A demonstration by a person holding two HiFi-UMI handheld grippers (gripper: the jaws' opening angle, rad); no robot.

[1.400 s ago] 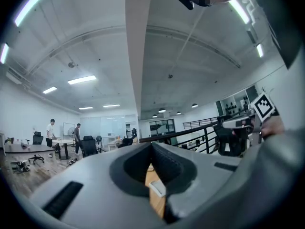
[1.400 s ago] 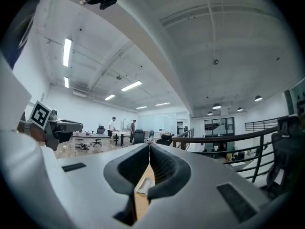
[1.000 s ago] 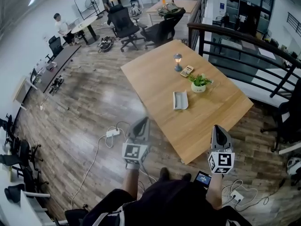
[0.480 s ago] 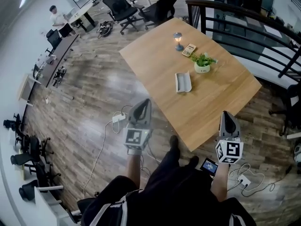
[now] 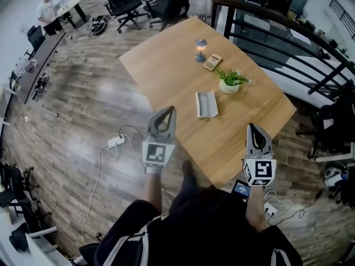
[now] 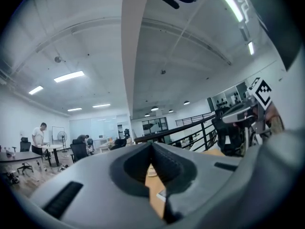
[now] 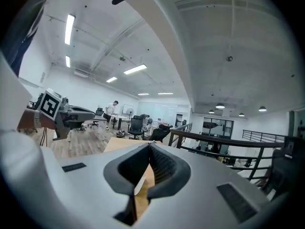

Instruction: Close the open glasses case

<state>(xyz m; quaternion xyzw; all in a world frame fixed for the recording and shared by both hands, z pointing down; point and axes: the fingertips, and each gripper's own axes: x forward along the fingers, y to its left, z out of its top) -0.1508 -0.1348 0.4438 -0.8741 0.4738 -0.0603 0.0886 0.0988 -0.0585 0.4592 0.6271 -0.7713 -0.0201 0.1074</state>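
The open glasses case (image 5: pixel 206 103), pale grey, lies on the wooden table (image 5: pixel 161 65) with its lid folded back. In the head view my left gripper (image 5: pixel 166 111) hovers over the floor just off the table's left edge, left of the case and a little nearer to me. My right gripper (image 5: pixel 253 127) hangs over the table's near corner, to the right of the case and well short of it. Both point level toward the table. In the gripper views the left gripper (image 6: pixel 152 144) and right gripper (image 7: pixel 150 144) have their tips together, with nothing held.
A small lamp (image 5: pixel 200 47), a calculator (image 5: pixel 212 61) and a potted plant (image 5: pixel 229 81) stand beyond the case. A black railing (image 5: pixel 288 43) runs behind the table's right side. A power strip (image 5: pixel 115 141) and cables lie on the floor at the left. Office chairs (image 5: pixel 125 1) stand farther off.
The person has stepped closer to the table. Both grippers have moved forward with it, the right one now above the table's near corner. Both jaws stay shut.
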